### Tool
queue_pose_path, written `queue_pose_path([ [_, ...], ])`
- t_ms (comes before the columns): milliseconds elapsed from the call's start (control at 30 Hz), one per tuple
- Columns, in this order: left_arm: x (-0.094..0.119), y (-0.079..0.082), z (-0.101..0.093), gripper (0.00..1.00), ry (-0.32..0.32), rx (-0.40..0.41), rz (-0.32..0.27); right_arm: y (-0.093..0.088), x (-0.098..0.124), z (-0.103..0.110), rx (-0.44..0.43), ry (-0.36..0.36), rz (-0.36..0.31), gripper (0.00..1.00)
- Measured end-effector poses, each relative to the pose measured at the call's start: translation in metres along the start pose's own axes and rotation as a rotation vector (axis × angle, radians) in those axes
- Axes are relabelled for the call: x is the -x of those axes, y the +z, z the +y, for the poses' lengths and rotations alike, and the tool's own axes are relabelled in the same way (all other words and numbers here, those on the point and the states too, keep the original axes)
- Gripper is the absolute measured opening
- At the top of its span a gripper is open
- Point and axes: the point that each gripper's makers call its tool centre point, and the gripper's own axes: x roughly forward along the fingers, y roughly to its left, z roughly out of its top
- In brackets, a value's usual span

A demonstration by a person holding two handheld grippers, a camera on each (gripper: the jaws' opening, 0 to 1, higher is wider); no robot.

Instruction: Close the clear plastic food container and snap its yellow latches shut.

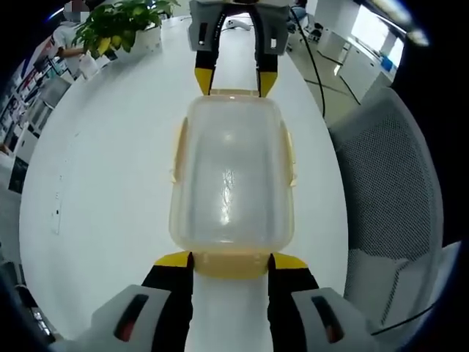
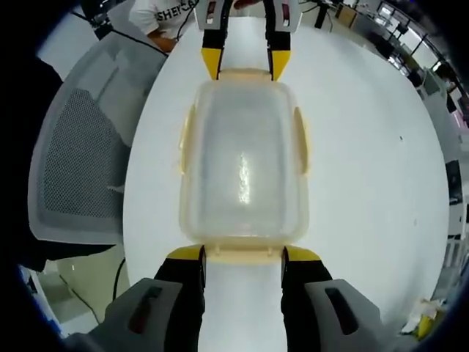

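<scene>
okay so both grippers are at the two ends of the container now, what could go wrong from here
1. The jaws of the left gripper and the right gripper straddle the end latches, so pressing may slide the container along the smooth white table.
2. The side latches look flared outward, possibly unsnapped.

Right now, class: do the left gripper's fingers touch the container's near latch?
Touching. In the left gripper view, the fingers press against the latch of the container.
</scene>
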Motion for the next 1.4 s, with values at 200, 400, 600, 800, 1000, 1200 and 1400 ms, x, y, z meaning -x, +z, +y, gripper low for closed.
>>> queue_pose_path([
  [200,-0.001,-0.001,-0.004,0.35,-0.013,0.001,0.003,-0.002,-0.007,0.004,0.002,0.004,0.004,0.37],
  [400,-0.005,-0.003,-0.003,0.35,-0.008,0.006,-0.004,-0.002,-0.005,0.003,-0.005,-0.003,-0.025,0.38],
  [600,-0.006,-0.004,-0.003,0.35,-0.016,0.015,-0.009,-0.002,-0.007,0.003,0.002,-0.003,-0.015,0.38],
  [800,-0.006,-0.004,-0.003,0.35,-0.022,0.008,-0.009,-0.002,-0.007,0.003,0.009,-0.004,-0.025,0.39],
  [1000,-0.008,-0.004,-0.005,0.36,-0.032,0.026,-0.006,-0.002,-0.007,0.002,0.022,-0.007,-0.035,0.39],
  [1200,-0.01,-0.005,-0.005,0.37,-0.038,0.033,-0.004,-0.002,-0.005,0.001,0.023,-0.01,-0.047,0.41],
  [1400,-0.007,-0.01,-0.004,0.37,-0.042,0.067,0.001,-0.008,-0.004,-0.001,-0.044,-0.008,-0.083,0.44],
])
